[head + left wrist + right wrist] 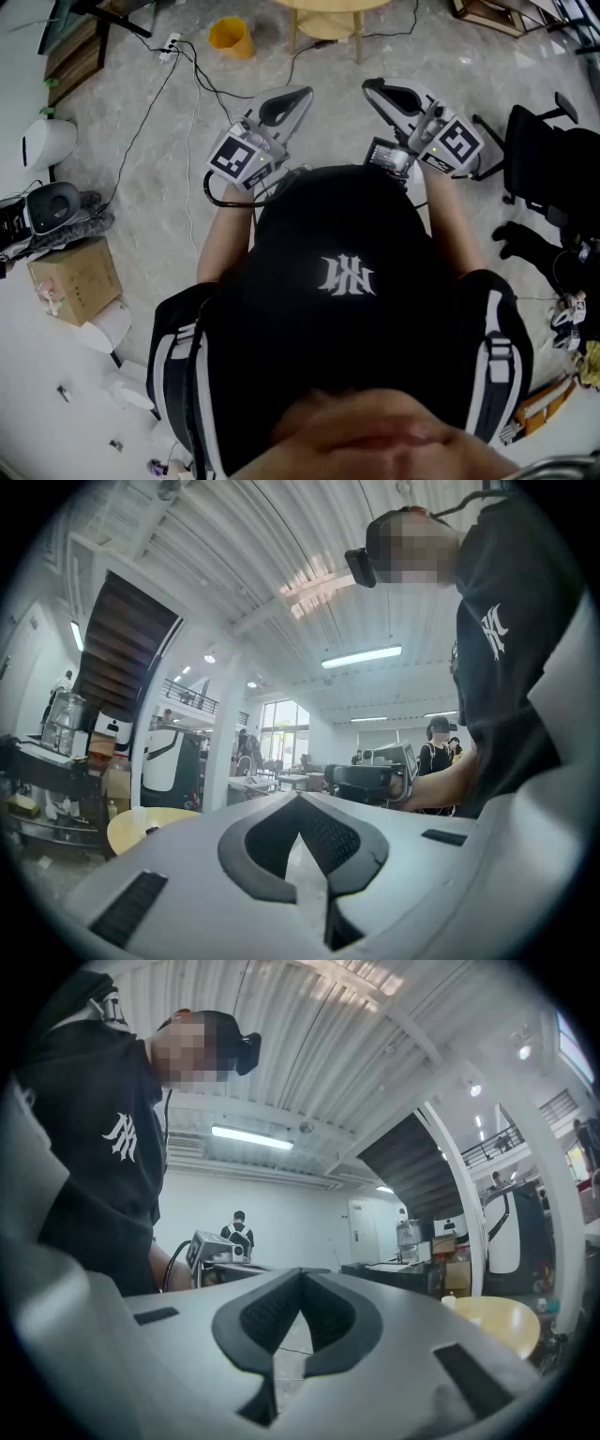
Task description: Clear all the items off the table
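Both grippers, left [292, 97] and right [380, 91], are held level, jaws closed on nothing. The round table [328, 6] stands ahead, well apart, its load unseen. Clearing seems unstarted; next comes stepping closer.

Grippers: two, left gripper [300, 95] and right gripper [371, 88]. Yellow bucket [231, 37]: one. Round wooden table [328, 11]: one. Cardboard box [77, 278]: one. Black office chair [548, 155]: one. Power strip [170, 44]: one. Background person [239, 1230]: one in right gripper view; left gripper view shows perhaps two or three, too small for a firm count.
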Demonstrator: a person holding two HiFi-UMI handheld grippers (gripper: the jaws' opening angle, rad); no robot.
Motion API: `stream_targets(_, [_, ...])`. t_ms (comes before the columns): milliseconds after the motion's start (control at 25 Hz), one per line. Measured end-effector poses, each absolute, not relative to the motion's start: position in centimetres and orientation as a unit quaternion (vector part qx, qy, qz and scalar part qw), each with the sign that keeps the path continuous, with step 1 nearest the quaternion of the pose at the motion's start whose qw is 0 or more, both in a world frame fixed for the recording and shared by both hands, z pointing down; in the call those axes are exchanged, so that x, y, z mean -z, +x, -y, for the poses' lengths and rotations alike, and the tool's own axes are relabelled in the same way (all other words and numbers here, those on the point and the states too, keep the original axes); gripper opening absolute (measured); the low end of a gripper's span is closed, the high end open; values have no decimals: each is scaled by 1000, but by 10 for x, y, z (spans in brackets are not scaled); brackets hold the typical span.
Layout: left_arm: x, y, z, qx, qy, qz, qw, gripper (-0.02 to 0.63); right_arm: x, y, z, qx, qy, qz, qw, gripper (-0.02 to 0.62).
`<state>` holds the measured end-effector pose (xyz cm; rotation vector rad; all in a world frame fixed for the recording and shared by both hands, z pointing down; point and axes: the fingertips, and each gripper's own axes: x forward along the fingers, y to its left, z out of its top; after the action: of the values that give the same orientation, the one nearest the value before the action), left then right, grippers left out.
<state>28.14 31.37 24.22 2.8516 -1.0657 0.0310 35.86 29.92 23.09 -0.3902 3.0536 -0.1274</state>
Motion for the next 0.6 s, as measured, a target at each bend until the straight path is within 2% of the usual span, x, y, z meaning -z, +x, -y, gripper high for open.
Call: stream_targets(600, [-241, 267, -311, 11, 935, 349, 65, 11, -227, 348, -293, 49, -133, -989, 46, 2])
